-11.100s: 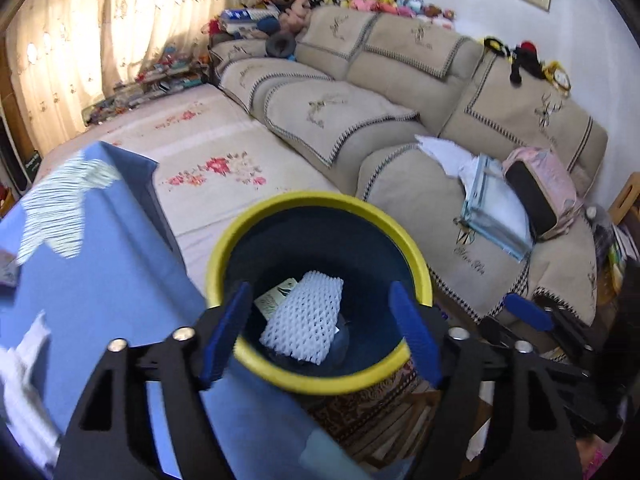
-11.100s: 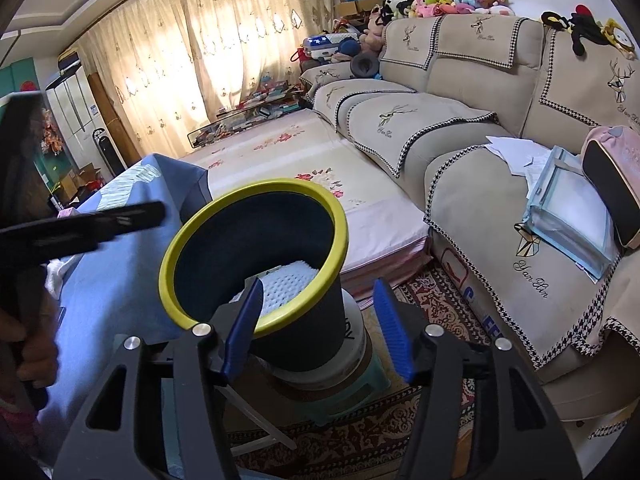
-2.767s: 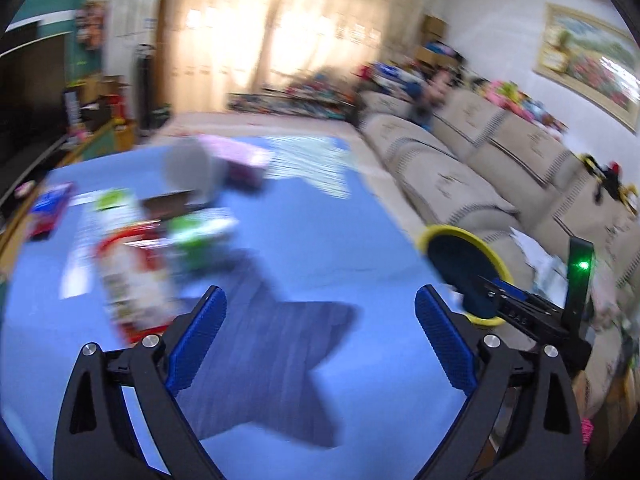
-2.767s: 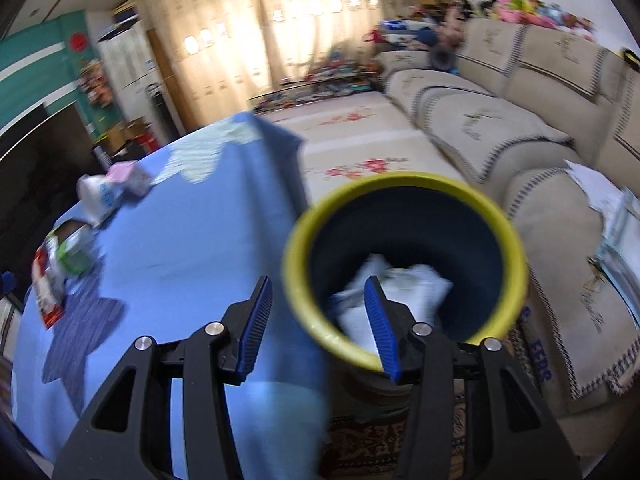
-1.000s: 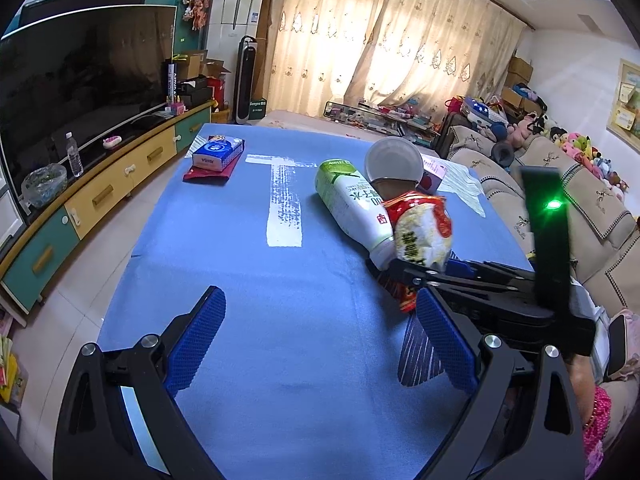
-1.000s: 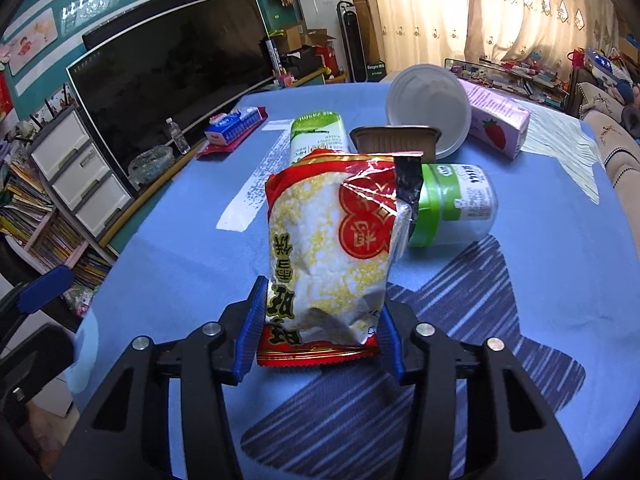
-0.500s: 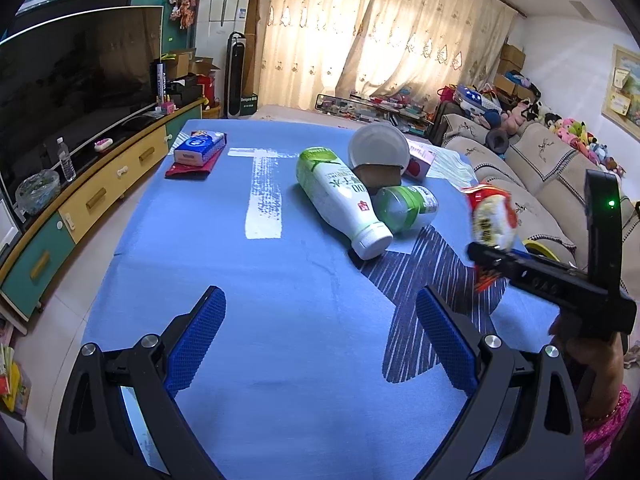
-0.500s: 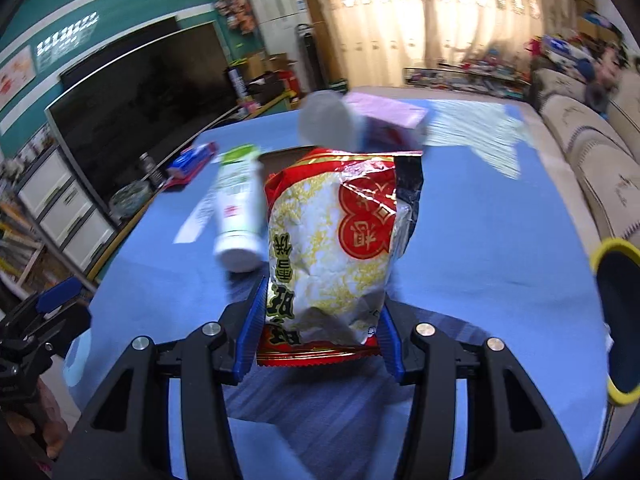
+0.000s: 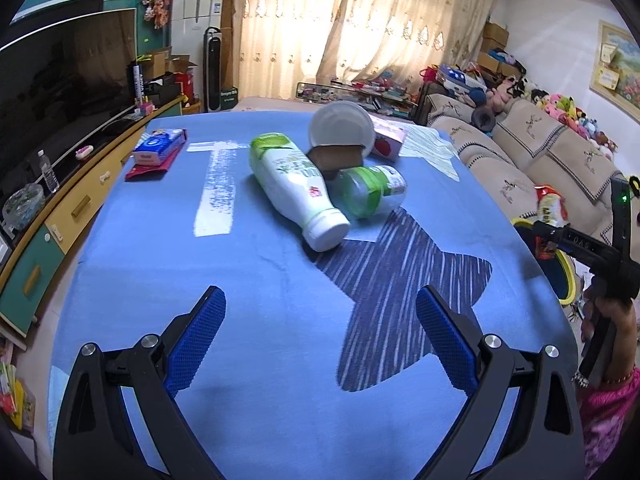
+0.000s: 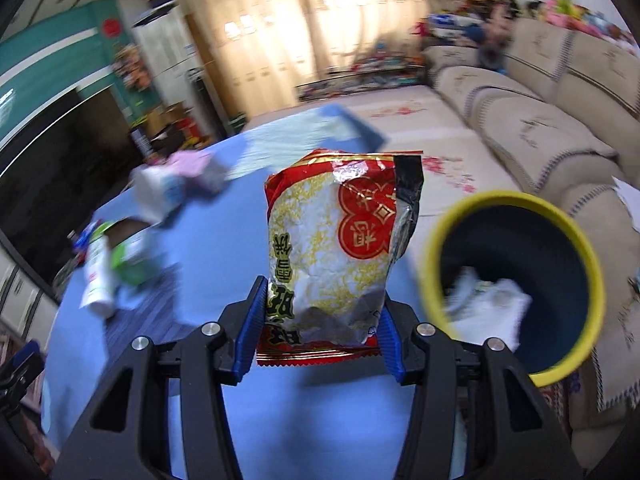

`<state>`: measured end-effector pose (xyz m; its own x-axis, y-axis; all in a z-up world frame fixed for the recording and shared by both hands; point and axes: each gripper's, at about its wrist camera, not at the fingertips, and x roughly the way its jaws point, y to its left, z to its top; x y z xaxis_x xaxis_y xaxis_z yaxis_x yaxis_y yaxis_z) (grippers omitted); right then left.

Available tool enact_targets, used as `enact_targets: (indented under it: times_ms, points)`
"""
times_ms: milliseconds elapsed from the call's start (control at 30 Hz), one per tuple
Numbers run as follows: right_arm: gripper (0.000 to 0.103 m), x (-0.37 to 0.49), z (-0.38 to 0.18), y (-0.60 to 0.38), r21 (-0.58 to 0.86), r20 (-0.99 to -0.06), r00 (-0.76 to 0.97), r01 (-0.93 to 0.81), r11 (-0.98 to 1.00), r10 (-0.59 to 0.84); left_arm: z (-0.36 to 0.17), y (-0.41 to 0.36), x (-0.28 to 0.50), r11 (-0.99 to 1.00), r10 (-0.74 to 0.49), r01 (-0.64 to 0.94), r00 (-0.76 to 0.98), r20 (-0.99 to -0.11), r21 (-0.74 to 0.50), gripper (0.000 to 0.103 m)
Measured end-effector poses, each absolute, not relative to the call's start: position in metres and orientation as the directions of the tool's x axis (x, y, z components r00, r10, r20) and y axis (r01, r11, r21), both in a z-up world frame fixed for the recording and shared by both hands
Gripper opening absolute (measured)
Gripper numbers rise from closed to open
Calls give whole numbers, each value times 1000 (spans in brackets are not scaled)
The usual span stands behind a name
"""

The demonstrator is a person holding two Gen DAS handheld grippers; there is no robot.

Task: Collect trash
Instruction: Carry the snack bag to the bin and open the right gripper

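The right gripper (image 10: 320, 334) is clenched on the snack bag (image 10: 340, 248), both blue pads pressing the bag's lower part from its 2 sides. The bag's long axis runs forward from the jaws and upward in the right wrist view, red crimped seam nearest the camera, torn foil end farthest. The material is crinkled shiny foil, red w/ a pale yellow-speckled face and a red round emblem.

The bag is in the air over the blue tablecloth (image 9: 256, 320), near the table's edge on the sofa side. The trash bin (image 10: 516, 280), round, dark inside w/ a yellow rim, stands just beyond that edge, to the right of the bag; white crumpled paper lies in it. The bin mouth is wide and free.

The left gripper (image 9: 320, 336) is released, jaws wide apart, nothing between them, above a bare part of the cloth. Farther on the table lie a white-green bottle (image 9: 296, 188), a small green jar (image 9: 370, 196), a white round lid (image 9: 340, 128) and a pink carton (image 9: 386, 142), close together.
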<state>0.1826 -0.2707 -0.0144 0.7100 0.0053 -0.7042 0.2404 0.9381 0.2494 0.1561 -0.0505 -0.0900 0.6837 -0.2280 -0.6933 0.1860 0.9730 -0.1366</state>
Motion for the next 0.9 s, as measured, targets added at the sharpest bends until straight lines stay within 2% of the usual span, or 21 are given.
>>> enact_targets:
  times_ms: [300,433,633,900]
  points:
    - [50,175,-40,-353,200,-740,656,424,883,-147,-98,-80,168,966,-246,227,656,-713,-124,95]
    - [55,179,-49,-372,170,-752,631,463,870,-189,-101,-90,175,967,-239,230,650,-722,-112,95]
    - [71,180,-60,-388,139,-765,599,511,848,-236,-104,-100,185,968,-227,230,644,-731,-97,95]
    - [71,175,-65,-396,139,-764,594,533,834,-252,-111,-101,203,978,-189,192,642,-743,-83,95]
